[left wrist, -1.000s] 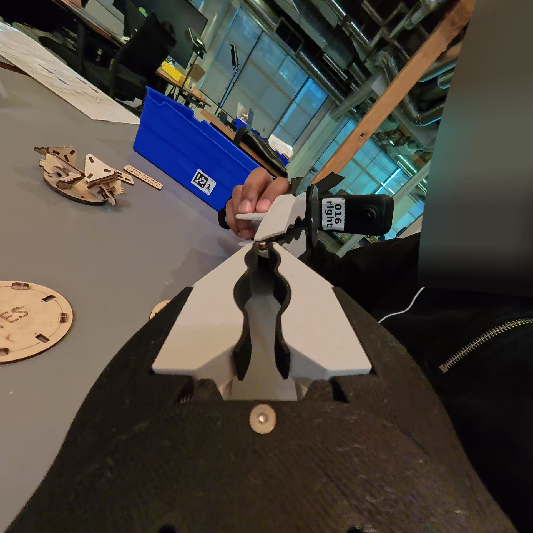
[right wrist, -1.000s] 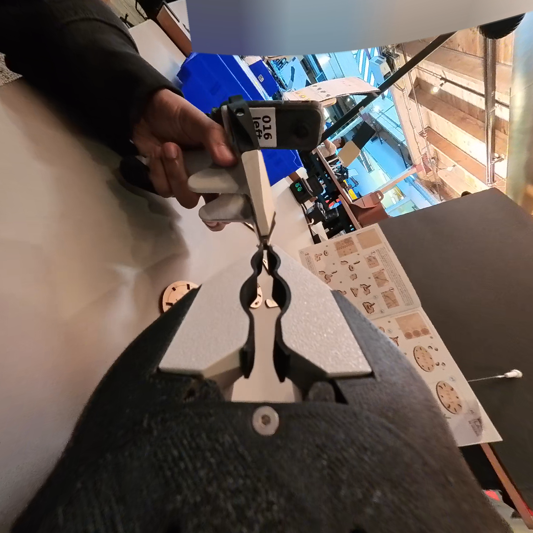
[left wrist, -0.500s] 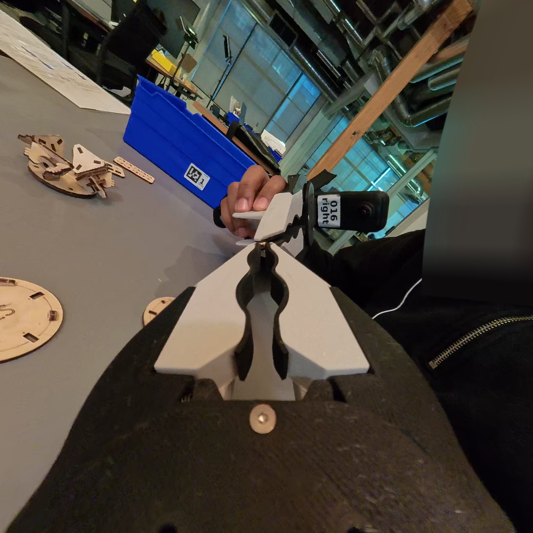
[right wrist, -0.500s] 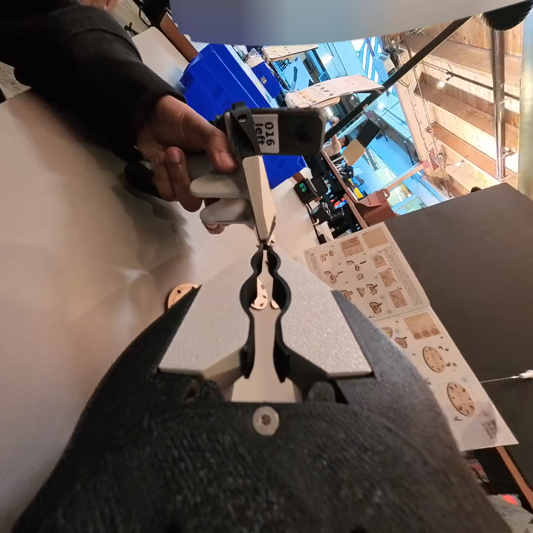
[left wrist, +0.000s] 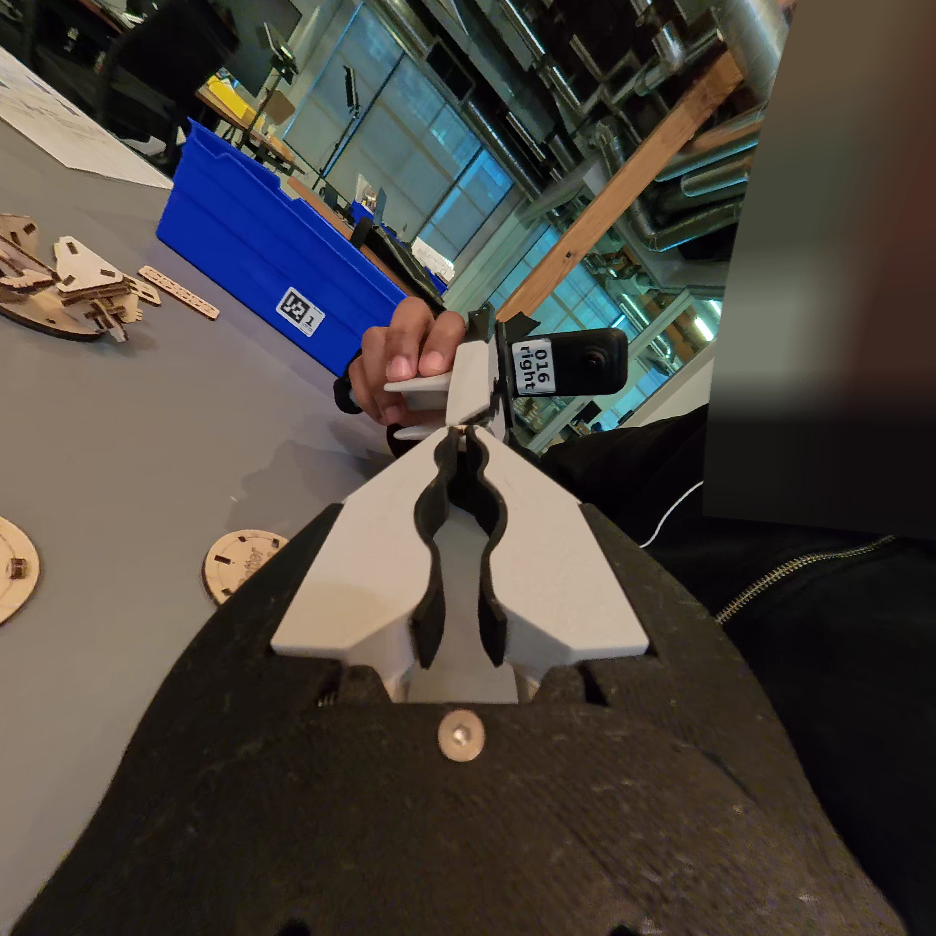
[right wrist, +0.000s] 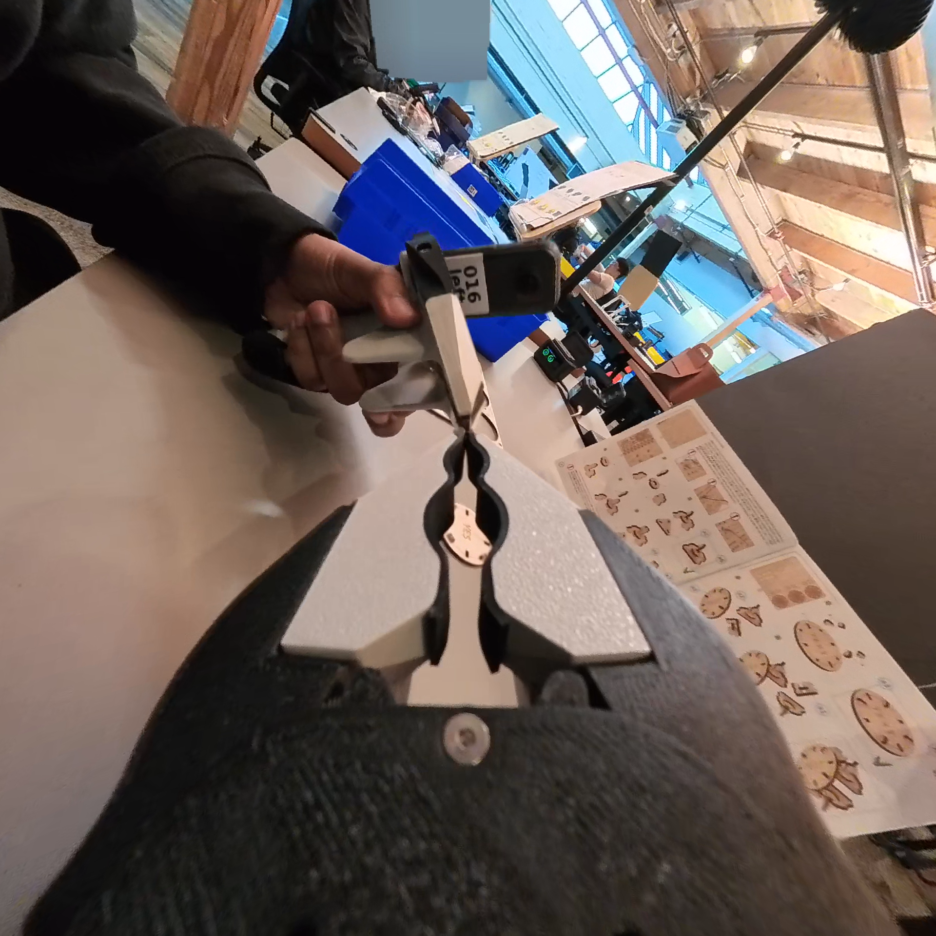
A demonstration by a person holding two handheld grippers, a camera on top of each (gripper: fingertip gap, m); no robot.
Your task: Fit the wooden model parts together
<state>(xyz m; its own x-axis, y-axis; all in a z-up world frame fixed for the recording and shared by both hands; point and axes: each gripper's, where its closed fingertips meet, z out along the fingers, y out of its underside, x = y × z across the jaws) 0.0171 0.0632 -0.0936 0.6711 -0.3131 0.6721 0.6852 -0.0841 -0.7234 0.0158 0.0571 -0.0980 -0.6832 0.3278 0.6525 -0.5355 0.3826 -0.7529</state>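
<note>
Both claws meet tip to tip above the grey worktop [left wrist: 126,430]: left claw [left wrist: 458,430] clenched on a tiny tan wooden bit [left wrist: 460,431], right claw [right wrist: 465,439] clenched too, seemingly sharing it.

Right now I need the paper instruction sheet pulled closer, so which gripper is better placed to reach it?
Right, probably. The instruction sheet lies just beside the right gripper; the left gripper meets it tip to tip, and its view shows no sheet. Both are shut.
</note>
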